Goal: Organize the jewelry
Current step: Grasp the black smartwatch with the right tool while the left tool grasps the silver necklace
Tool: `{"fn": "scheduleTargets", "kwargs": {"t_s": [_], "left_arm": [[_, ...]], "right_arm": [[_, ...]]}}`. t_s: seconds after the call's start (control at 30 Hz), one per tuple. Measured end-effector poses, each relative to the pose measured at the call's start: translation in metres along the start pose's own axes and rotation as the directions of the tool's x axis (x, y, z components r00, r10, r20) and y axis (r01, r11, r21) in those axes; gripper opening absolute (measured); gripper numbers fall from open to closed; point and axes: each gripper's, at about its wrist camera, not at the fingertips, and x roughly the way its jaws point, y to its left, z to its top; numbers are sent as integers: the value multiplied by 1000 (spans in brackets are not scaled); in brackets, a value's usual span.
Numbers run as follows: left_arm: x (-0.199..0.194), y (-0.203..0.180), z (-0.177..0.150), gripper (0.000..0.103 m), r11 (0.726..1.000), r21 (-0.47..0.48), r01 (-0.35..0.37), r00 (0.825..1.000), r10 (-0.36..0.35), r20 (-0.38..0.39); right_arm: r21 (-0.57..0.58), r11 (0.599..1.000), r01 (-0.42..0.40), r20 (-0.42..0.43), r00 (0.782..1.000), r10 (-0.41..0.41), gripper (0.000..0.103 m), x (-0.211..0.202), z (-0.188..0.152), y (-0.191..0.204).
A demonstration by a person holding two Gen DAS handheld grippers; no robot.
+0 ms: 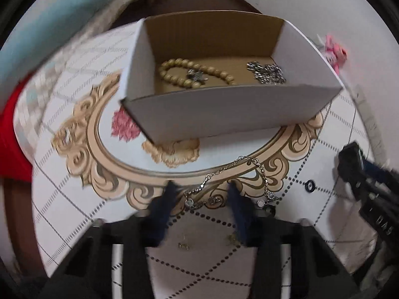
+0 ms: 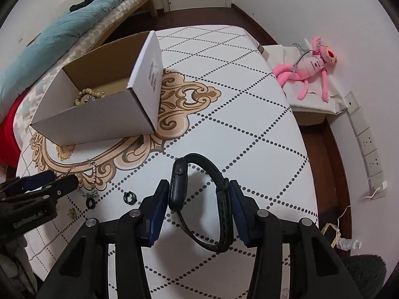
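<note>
White cloth with dotted diamond lines and a tan scroll print covers the table (image 2: 249, 104), which stands in a bedroom beside a bed with a teal blanket. The right gripper (image 2: 197, 199) is clamped on a black watch (image 2: 178, 186), one pad against the watch face and the other against the strap, near the table's front edge. That hold looks uneven to me: the strap is soft and looped, so on a lift the watch could swing or twist out. The left gripper (image 1: 202, 199) stands with its fingers on either side of a thin silver chain bracelet (image 1: 239, 177); the view is blurred, and I cannot tell whether the pads press on it. A chain this fine may slide through the pads or trail and catch on the cloth. Small black rings (image 2: 129, 196) and tiny gold studs (image 1: 183, 246) lie close by and could be knocked off the edge. Further back, the open cardboard box (image 1: 224, 114) already holds a wooden bead bracelet (image 1: 197, 73) and a silver piece (image 1: 266, 72); it is light and a bump could shift it.
</note>
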Motion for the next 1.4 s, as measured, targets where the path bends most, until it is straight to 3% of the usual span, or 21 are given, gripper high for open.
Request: {"fn": "scheduleTargets", "kwargs": {"t_s": [0.03,0.07,0.23,0.7,0.9,1.0,1.07,1.1,1.13,1.23,1.4], "left_arm": [[0,-2,1,5,1000,7,5,1000,-5,0],[1,-3,1,0,1000,14,14,1000,-14,-7],[-8,1,-5,0,997,-8,75,997,-75,3],[-95,46,11,0,984,-93,155,975,-136,178],[-111,43,24,0,978,-64,201,960,-183,213],[-85,35,27,7,985,-44,165,979,-158,131],[-65,31,25,28,990,-34,136,987,-133,85],[-55,28,23,61,992,-24,124,990,-122,71],[-48,25,22,82,993,-15,113,992,-112,60],[-31,16,19,83,994,7,107,994,-108,25],[-3,-3,14,82,997,62,44,998,-41,-40]], "right_arm": [[6,1000,0,-3,1000,0,50,1,-1,0],[8,1000,3,-4,1000,-3,50,2,-1,-1],[25,1000,3,0,1000,-3,49,1,-1,-4],[63,996,-57,75,996,52,48,-35,7,-7],[47,995,-89,110,990,84,48,-56,16,0],[36,995,-95,117,989,91,48,-60,20,4],[37,994,-101,113,989,96,48,-60,21,5],[38,994,-102,111,989,97,48,-59,20,5],[40,994,-102,108,989,97,48,-58,20,5],[51,994,-99,96,991,94,48,-53,17,3],[74,993,-88,73,994,83,48,-42,11,-4]]}}
